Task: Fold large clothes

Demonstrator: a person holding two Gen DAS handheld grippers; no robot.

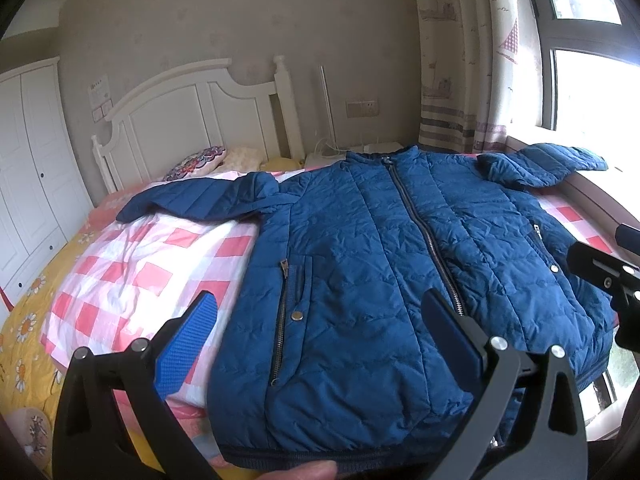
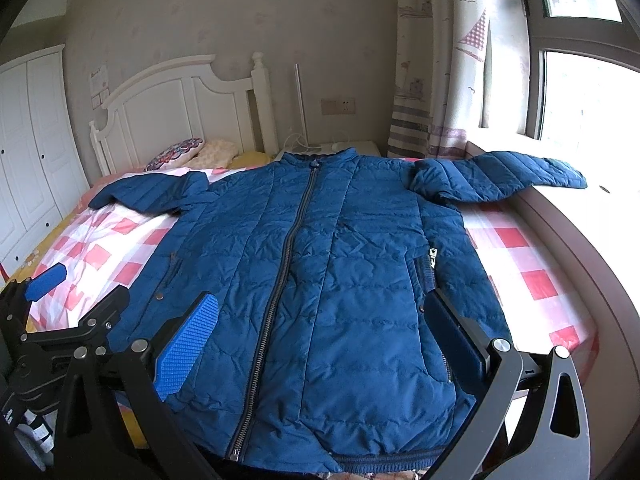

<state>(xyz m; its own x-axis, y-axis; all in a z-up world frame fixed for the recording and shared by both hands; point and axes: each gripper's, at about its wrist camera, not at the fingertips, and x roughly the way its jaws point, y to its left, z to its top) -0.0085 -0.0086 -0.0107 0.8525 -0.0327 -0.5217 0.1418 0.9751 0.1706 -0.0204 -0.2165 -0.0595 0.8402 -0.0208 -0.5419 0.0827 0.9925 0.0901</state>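
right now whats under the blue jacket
The blue jacket lies spread flat on a pink-and-white checked quilt, which shows on both sides of it. Whatever lies directly beneath the jacket is covered.

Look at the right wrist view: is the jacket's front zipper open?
No, the zipper on the jacket runs closed from hem to collar.

A bed (image 1: 132,264) covered with a pink-and-white checked sheet is set against a beige wall (image 1: 240,12), with a white panelled headboard (image 1: 192,112) behind it. A white wardrobe (image 1: 28,152) is seen at the left. Daylight is admitted through a window (image 2: 592,92) at the right, beside a patterned curtain (image 2: 436,60).
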